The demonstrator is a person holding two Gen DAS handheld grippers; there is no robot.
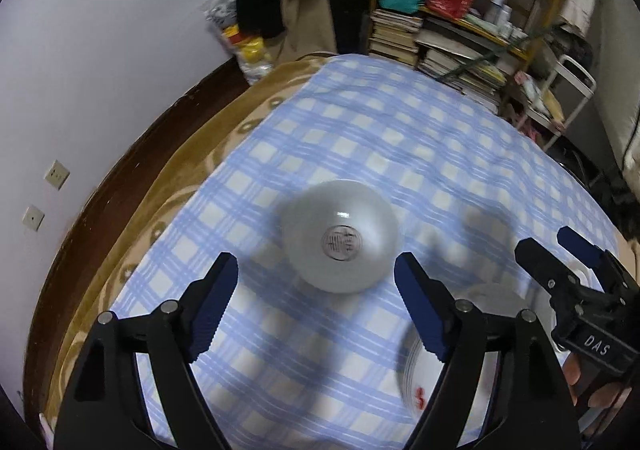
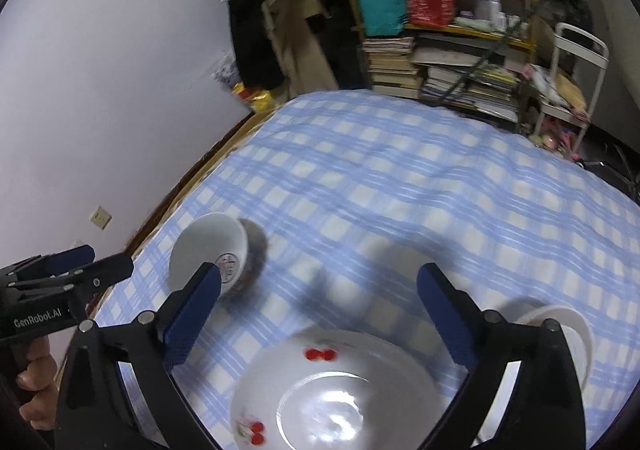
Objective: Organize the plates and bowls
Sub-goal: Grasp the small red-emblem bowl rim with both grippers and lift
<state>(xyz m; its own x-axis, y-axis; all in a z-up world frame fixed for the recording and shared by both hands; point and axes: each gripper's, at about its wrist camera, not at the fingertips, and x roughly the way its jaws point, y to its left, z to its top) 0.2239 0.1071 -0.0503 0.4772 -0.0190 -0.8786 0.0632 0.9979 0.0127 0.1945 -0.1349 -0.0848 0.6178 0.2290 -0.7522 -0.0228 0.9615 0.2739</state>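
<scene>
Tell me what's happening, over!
Both hand-held grippers open: left, right. White ceramic bowl on its side ahead of left. Cherry-patterned white plate under right. Nothing blocking.

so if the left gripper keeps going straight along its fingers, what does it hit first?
Most likely the overturned white bowl, centred just ahead of the open left gripper on the checked cloth. Depth is unclear, and nothing else sits between.

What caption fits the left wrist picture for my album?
Open left gripper hovers over a tipped white bowl on a blue checked cloth.
</scene>
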